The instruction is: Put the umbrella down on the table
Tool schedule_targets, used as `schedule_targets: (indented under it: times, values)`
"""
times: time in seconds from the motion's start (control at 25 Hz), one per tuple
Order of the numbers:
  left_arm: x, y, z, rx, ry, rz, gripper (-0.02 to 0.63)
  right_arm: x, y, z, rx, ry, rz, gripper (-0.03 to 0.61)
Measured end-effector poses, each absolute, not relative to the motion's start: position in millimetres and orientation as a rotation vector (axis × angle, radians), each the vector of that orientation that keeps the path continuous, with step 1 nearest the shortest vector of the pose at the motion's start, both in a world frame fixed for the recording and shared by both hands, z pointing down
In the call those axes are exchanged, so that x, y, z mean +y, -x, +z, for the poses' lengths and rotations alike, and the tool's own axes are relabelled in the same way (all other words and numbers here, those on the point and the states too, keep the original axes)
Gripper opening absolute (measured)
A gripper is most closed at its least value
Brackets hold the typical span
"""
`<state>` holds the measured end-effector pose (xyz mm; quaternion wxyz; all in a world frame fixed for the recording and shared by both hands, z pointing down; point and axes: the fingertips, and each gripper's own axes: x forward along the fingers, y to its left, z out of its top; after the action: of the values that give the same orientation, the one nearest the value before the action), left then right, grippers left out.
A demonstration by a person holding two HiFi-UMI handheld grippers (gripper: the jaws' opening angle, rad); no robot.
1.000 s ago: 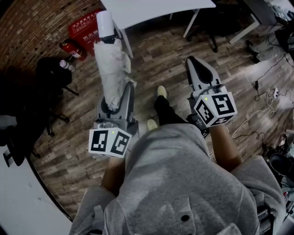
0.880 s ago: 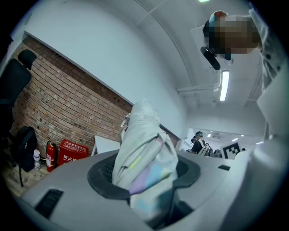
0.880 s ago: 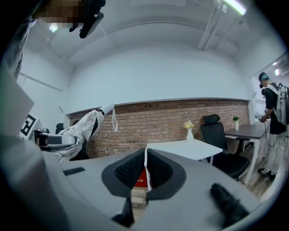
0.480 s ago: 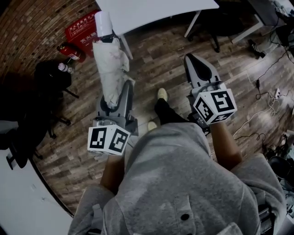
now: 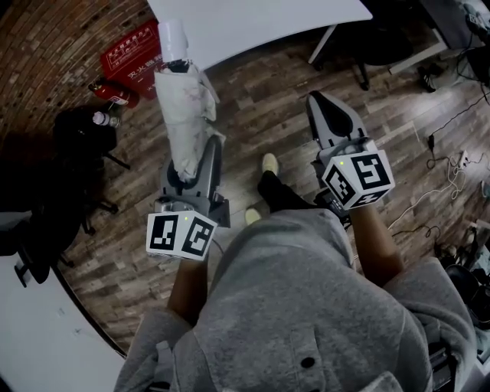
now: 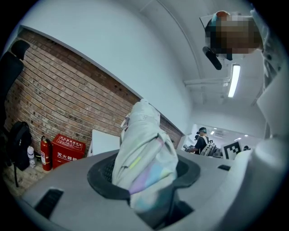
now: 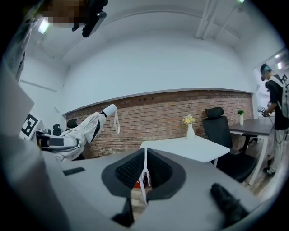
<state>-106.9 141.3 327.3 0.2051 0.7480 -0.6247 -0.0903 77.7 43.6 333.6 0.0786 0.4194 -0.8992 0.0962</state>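
Room: wood floor (image 5: pixel 268 99), brick wall (image 5: pixel 46 46), white table (image 5: pixel 253 23) ahead.
Umbrella (image 5: pixel 184 115): folded, white, held above the floor, pointing towards the table.
Left gripper (image 5: pixel 200 153): clamped on the umbrella.
Right gripper (image 5: pixel 325 103): jaws together, empty.

Both of the person's bare forearms, the left forearm (image 5: pixel 187 287) and the right forearm (image 5: pixel 375 245), reach forward side by side. Each carries a grey two-jaw tool pointing ahead, tipped slightly down. The left tool (image 5: pixel 200 149) is clamped around the folded white fabric umbrella (image 5: pixel 184 115), which juts out past its tips. The right tool (image 5: pixel 325 103) has its jaws pressed together with nothing between them. A black-and-white marker cube (image 5: pixel 357 180) caps each tool's rear.
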Motion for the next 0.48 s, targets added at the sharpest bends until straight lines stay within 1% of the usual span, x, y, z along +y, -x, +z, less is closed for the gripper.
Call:
schedule_targets:
  times: [0.48]
  values:
    - [73.0, 107.8, 333.1, -1.742, -2.048, -0.213, 0.239, -28.9, -70.2, 338.9, -2.705, -1.231, 0.311, 0.031]
